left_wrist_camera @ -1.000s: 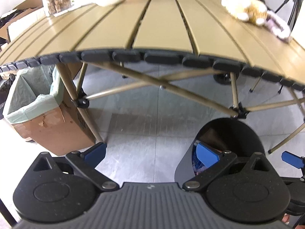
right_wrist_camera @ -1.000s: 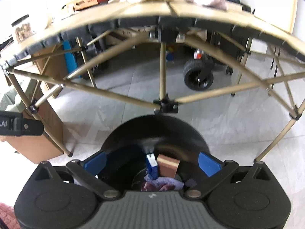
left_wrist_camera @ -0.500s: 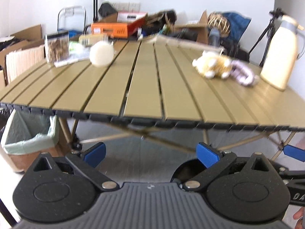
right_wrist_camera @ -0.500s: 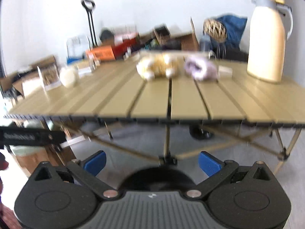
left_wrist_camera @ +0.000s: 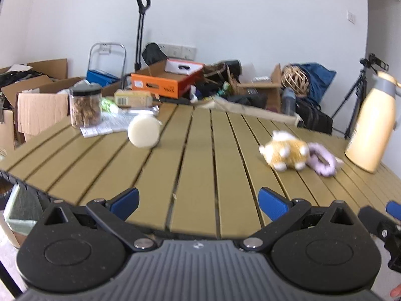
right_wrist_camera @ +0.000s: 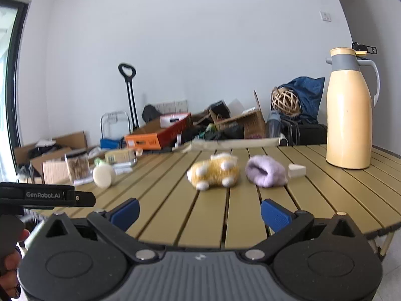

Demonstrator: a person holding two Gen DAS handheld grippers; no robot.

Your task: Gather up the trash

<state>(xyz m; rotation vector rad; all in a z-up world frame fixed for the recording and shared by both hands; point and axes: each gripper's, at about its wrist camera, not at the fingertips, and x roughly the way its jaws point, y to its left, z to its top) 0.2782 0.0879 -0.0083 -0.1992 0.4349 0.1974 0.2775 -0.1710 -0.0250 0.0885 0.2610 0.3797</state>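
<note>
left tongs (left_wrist_camera: 198, 200): blue pads spread wide with nothing between them, held over the near edge of the worktop (left_wrist_camera: 195, 155).
right tongs (right_wrist_camera: 199, 212): blue pads just as wide apart and empty, also at the near edge; in the left wrist view a blue tip of them shows at 4 o'clock.
hand (right_wrist_camera: 10, 260): fingers around a black handle at 8 o'clock of the right wrist view, below the left tool's bar.
worktop: tan slats running away from both cameras; views a little blurred.
white round thing (left_wrist_camera: 143, 133): at 11 o'clock from the left tongs, lying on its side on the slats with its flat face toward the camera; what it is, cannot tell.
paper sheet (left_wrist_camera: 110, 125): flat on the worktop just behind the round thing, toward 10 o'clock.
jar (left_wrist_camera: 85, 107): clear with a dark lid and brown contents, upright at the paper's far left edge.
yellow plush toy (right_wrist_camera: 214, 171): at 12 o'clock from the right tongs, well out on the slats.
lilac fuzzy thing (right_wrist_camera: 265, 171): just beside the toy at its 3 o'clock.
small white wedge (right_wrist_camera: 297, 170): beside the lilac thing, further toward 3 o'clock.
thermos jug (right_wrist_camera: 349, 110): cream with a grey collar, upright at 2 o'clock.
lined box (left_wrist_camera: 22, 210): below the worktop's left edge at 9 o'clock of the left wrist view, pale green liner showing.
</note>
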